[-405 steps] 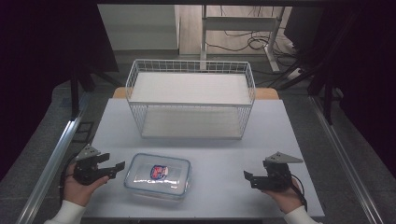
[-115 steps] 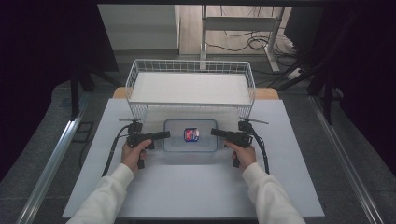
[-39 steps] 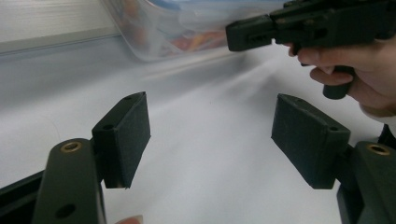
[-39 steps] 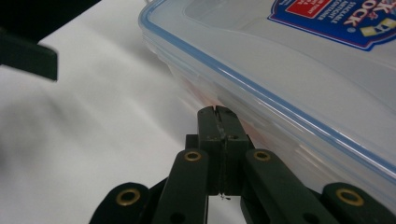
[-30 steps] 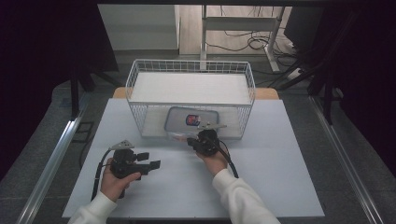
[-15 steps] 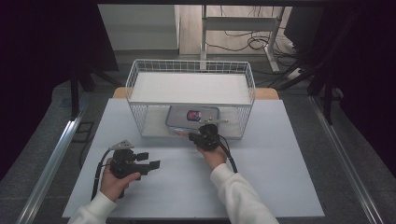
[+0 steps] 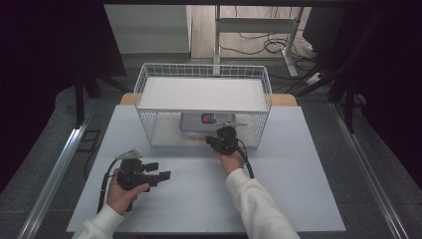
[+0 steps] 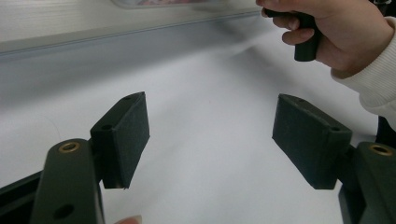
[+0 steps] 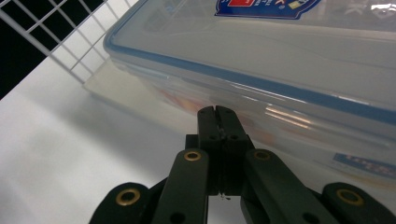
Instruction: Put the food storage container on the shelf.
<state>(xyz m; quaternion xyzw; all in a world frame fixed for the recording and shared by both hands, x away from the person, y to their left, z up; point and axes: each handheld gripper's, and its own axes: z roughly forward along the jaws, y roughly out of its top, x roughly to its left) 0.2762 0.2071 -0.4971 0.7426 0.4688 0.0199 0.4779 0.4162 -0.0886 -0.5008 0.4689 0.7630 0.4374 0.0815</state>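
A clear lidded container (image 7: pixel 206 121) with a blue seal and a red label lies on the lower level of a white wire rack (image 7: pixel 267 87), under its shelf. My right gripper (image 7: pixel 214 141) is shut with nothing between its jaws. In the right gripper view its closed tips (image 9: pixel 217 112) rest against the container's (image 9: pixel 280 56) near side wall, just below the lid. My left gripper (image 7: pixel 159 170) is held low over the front left of the table. Its jaws (image 8: pixel 210 135) stand wide open and empty.
The rack's wire side (image 9: pixel 70 51) rises left of the container. The white table (image 7: pixel 308 189) stretches in front of and beside the rack. A person's right hand (image 8: pixel 336 32) holds the other gripper's handle. Dark floor and cables lie beyond the table.
My right gripper has moved a little farther toward the rack, and the container has slid slightly deeper under the shelf. The left gripper has stayed where it was.
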